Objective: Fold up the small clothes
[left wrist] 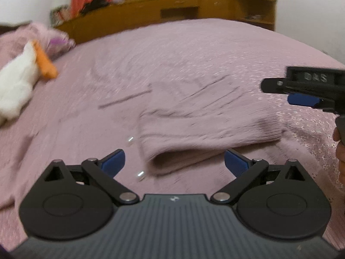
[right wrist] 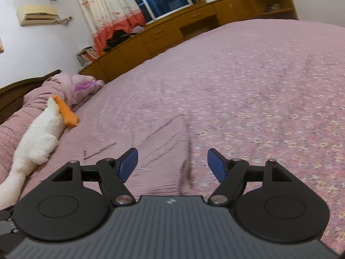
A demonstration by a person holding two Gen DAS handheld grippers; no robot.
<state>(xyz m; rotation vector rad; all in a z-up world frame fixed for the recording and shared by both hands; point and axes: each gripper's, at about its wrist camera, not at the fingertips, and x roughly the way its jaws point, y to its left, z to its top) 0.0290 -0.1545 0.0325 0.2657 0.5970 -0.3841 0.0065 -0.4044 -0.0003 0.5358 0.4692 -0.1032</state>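
A small pink knitted garment (left wrist: pixel 200 127) lies folded on the pink bedspread, its near folded edge lifted a little. My left gripper (left wrist: pixel 174 164) is open and empty just in front of that edge. My right gripper (right wrist: pixel 172 164) is open and empty above the garment's right edge (right wrist: pixel 163 157). The right gripper also shows in the left wrist view (left wrist: pixel 301 90), hovering at the garment's right side. Both views are blurred.
A white plush toy with an orange beak (right wrist: pixel 41 138) lies by the pink pillows (right wrist: pixel 64 86) at the left. A wooden cabinet (right wrist: pixel 194 26) runs along the far side of the bed (right wrist: pixel 258 75), below a window with a curtain (right wrist: pixel 107 6).
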